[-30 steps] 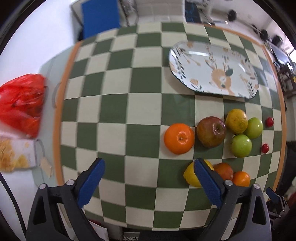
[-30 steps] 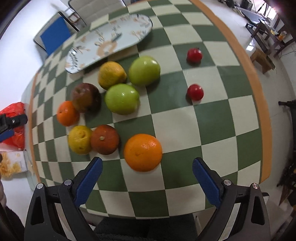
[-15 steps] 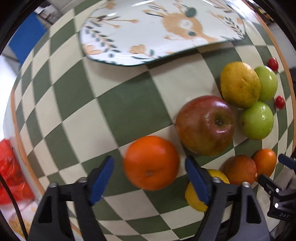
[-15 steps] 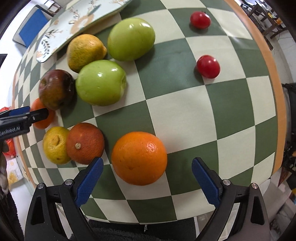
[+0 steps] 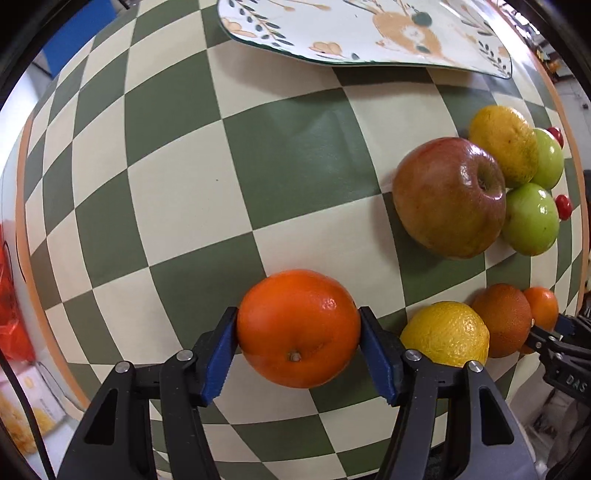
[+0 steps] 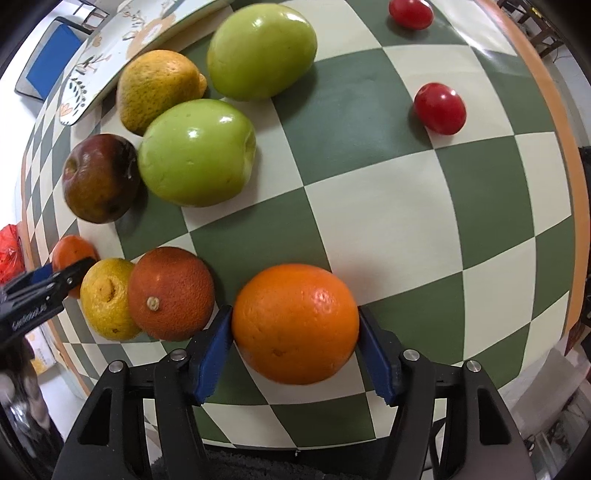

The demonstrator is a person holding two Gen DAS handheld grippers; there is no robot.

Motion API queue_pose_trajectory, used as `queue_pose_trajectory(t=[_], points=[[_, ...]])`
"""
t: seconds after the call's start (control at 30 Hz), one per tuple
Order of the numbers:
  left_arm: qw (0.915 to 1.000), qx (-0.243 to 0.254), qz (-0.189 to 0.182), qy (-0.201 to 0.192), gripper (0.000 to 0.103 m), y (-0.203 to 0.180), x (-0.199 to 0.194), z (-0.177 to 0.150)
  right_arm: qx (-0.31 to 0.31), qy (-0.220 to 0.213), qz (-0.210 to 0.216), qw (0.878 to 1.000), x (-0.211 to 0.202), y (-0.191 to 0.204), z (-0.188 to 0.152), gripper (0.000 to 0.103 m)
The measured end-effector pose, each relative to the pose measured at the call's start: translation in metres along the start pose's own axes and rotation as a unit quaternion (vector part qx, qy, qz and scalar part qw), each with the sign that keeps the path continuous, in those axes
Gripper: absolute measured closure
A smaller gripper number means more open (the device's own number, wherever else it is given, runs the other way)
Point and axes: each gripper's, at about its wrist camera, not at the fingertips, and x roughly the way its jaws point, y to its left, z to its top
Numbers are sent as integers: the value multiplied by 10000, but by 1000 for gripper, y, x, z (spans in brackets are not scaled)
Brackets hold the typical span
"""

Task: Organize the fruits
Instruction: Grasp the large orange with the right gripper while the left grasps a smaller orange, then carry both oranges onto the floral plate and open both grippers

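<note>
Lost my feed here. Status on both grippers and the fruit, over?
Left gripper shut on an orange. Right gripper shut on another orange. Both still on the table. Plate empty. Dark orange crowds right gripper's left finger.

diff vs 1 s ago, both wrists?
Both tools came down from open hover and closed: left tool now clamps the left orange, right tool clamps the right orange. Neither looks lifted yet. Other fruit and the plate stayed put.
</note>
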Motion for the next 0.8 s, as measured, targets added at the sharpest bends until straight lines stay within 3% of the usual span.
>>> queue_pose_trajectory(t=[0.27, 0.47, 0.63, 0.8], points=[[9990, -326, -165, -273, 42, 8, -17, -1, 165, 138, 16, 9998, 1, -2, -8, 36], [9923, -797, -686, -660, 42, 22, -70, 5, 81, 4, 597, 9982, -47, -12, 6, 36], [9856, -1053, -815, -1039, 42, 8, -125, 47, -703, -541, 868, 9923, -107, 25, 69, 36], [9742, -1733, -1157, -870, 42, 10, -112, 145, -1563, -795, 464, 9834, -111, 79, 173, 36]])
